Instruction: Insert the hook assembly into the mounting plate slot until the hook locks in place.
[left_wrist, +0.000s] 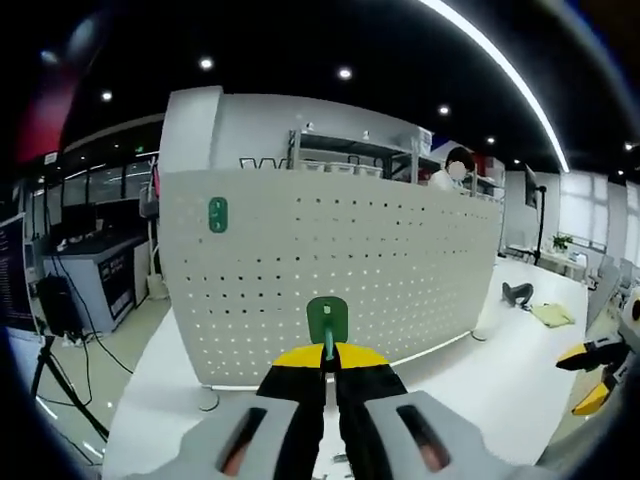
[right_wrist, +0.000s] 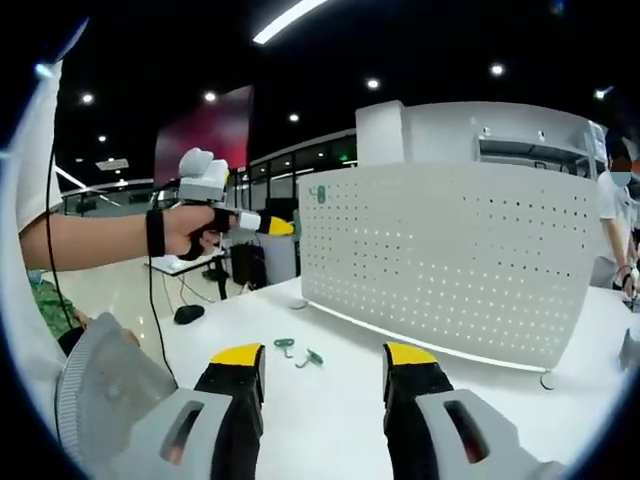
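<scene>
Holding a green hook (left_wrist: 327, 322) between closed jaws, the left gripper (left_wrist: 328, 362) sits just before the white perforated mounting plate (left_wrist: 400, 270).
Another green hook (left_wrist: 218, 215) already hangs near the plate's upper corner. Two loose hooks (right_wrist: 298, 352) lie on the white counter (right_wrist: 330, 410) before the plate, beyond the right gripper (right_wrist: 322, 365), whose jaws stand wide apart and empty.
</scene>
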